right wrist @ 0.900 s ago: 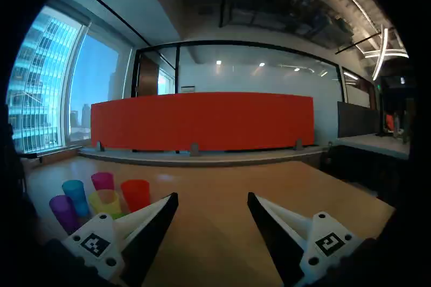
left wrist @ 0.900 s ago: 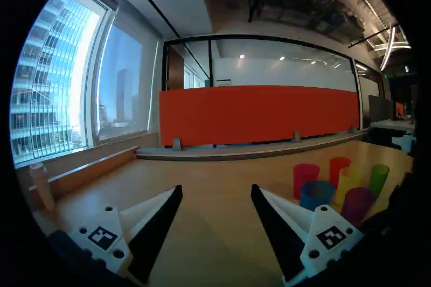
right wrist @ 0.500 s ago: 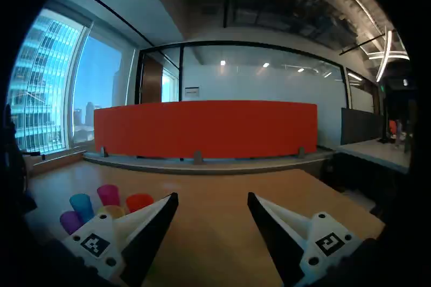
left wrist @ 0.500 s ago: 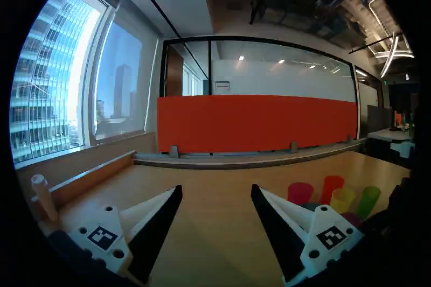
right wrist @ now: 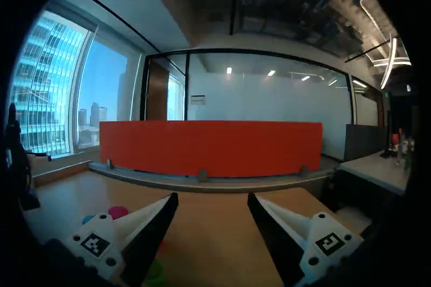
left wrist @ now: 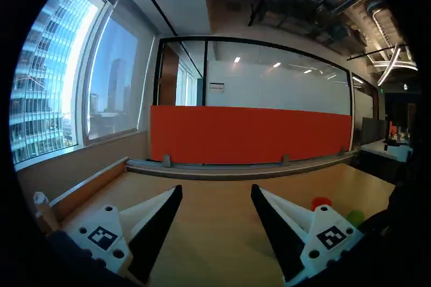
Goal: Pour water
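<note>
While the left gripper [left wrist: 215, 187] and right gripper [right wrist: 212, 195] hold their fingers wide, empty, over the pale wooden worktop [left wrist: 215, 222], the coloured plastic cups [left wrist: 321, 202] look light, thin-walled, tippy: pinch mid-wall, gently.

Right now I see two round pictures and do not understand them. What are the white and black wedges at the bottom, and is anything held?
No robot here: a person holds a two-finger tool in each hand, and a wide-angle camera rides on each, looking forward along its fingers. The wedges are those fingers. The left gripper view shows the left tool, the right gripper view the right tool. Both are open and hold nothing. Below lies a wooden table with an orange divider panel at its far edge. Coloured cups peek out beside the fingers: a red cup and a green cup in the left gripper view, a pink cup in the right.
</note>
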